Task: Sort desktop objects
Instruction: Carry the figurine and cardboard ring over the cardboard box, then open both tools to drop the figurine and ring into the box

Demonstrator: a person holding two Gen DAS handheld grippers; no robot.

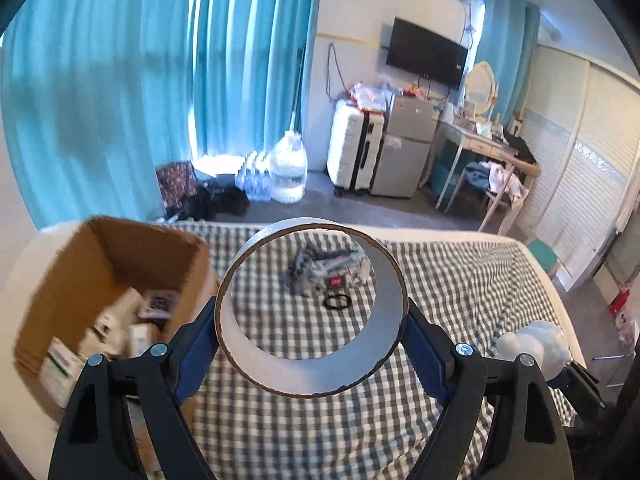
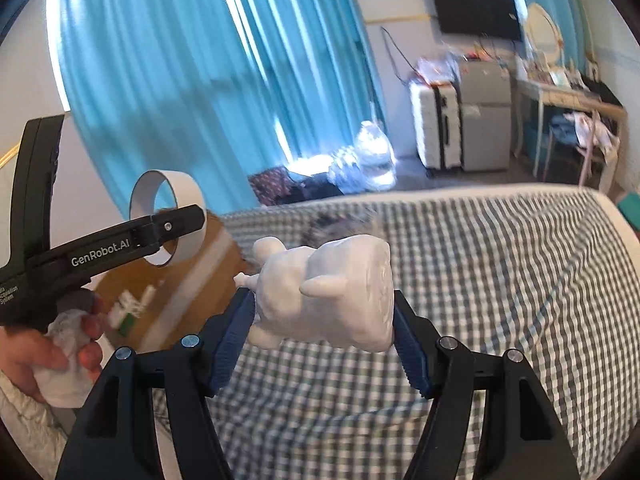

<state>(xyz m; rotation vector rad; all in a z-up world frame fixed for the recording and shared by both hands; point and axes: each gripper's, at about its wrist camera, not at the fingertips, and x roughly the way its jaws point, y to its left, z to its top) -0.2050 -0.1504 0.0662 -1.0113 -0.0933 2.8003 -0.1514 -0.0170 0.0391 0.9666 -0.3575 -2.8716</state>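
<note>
My left gripper is shut on a white tape roll and holds it above the checked bedspread, just right of an open cardboard box. The roll also shows in the right wrist view, over the box. My right gripper is shut on a white animal figurine, held above the bedspread. The figurine shows at the right edge of the left wrist view. A pile of small items and a black ring lie on the bed.
The box holds several small cartons. Beyond the bed are blue curtains, water bottles, a white suitcase, a small fridge, and a desk with a chair.
</note>
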